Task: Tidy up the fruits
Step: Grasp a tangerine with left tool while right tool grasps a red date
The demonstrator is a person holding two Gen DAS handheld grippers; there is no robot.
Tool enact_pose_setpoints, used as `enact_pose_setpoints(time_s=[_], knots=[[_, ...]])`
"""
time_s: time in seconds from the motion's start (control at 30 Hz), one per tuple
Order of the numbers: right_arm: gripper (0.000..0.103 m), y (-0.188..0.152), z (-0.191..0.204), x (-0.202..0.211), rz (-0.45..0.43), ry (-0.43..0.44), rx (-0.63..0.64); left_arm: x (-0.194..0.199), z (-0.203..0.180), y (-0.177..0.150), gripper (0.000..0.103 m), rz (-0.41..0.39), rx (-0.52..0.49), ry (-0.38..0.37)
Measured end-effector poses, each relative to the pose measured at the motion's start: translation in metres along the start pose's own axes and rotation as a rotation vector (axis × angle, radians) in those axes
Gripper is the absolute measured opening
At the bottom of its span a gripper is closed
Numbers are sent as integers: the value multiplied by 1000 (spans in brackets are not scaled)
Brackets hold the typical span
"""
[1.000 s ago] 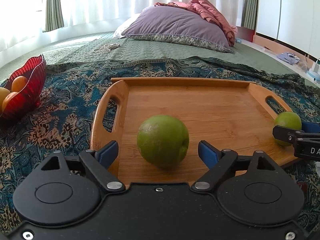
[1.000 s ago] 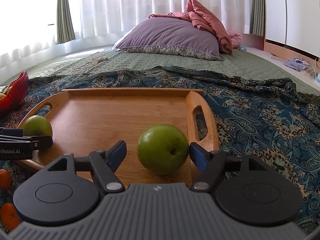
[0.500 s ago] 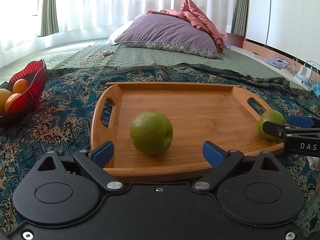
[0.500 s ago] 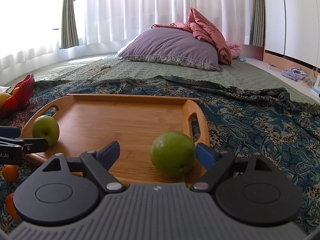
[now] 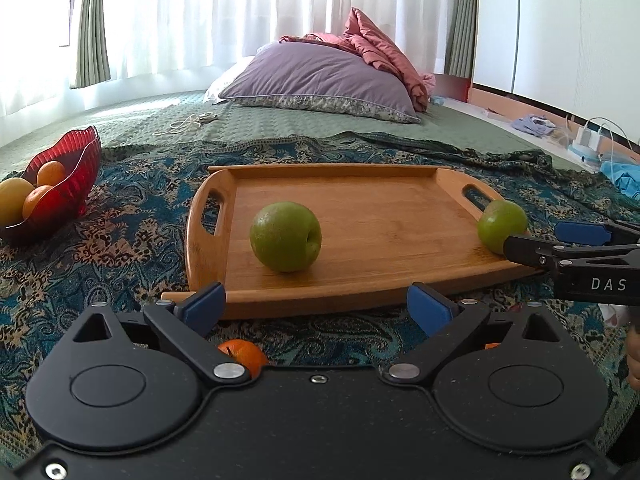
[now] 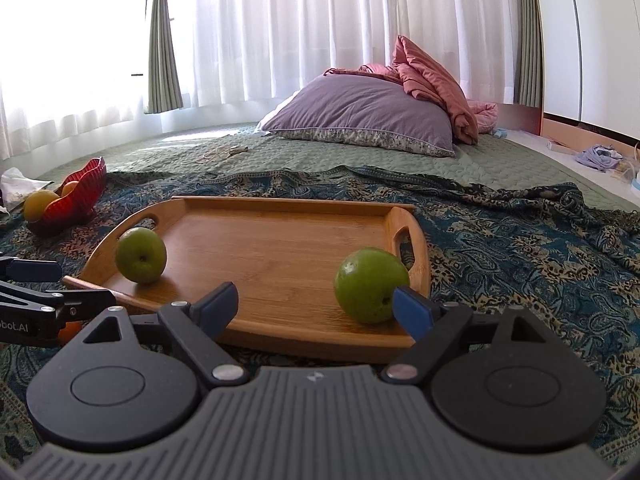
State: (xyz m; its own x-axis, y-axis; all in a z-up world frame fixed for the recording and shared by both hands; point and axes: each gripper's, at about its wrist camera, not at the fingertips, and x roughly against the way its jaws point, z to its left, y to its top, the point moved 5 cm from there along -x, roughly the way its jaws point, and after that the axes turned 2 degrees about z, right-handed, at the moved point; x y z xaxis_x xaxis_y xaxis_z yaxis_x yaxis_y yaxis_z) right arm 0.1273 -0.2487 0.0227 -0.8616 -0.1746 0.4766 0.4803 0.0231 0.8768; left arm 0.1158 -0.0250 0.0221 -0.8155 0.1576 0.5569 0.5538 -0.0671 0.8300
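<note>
Both the left gripper (image 5: 316,304) and right gripper (image 6: 316,306) stand wide apart, empty. The right gripper's pad (image 6: 412,312) overlaps one green apple (image 6: 370,284); an orange (image 5: 240,354) is half hidden.

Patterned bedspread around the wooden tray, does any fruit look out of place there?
Yes. A small orange fruit lies loose on the patterned bedspread just in front of the wooden tray, outside the red glass bowl holding other oranges.

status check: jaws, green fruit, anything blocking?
Both grippers, left and right, open, empty. Two green fruits resting on wooden tray. Nothing blocking.
</note>
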Motion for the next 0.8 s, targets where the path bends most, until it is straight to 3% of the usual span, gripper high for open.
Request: enact_pose_setpoints(time_s=[0.37, 0.63, 0.8], knots=[[94, -29, 9, 13, 25, 24, 40, 17, -5, -30, 99, 24, -32, -6], [94, -47, 13, 17, 40, -18, 98, 27, -10, -44, 99, 21, -71, -16], [94, -53, 12, 16, 47, -6, 75, 30, -15, -50, 88, 33, -97, -35]])
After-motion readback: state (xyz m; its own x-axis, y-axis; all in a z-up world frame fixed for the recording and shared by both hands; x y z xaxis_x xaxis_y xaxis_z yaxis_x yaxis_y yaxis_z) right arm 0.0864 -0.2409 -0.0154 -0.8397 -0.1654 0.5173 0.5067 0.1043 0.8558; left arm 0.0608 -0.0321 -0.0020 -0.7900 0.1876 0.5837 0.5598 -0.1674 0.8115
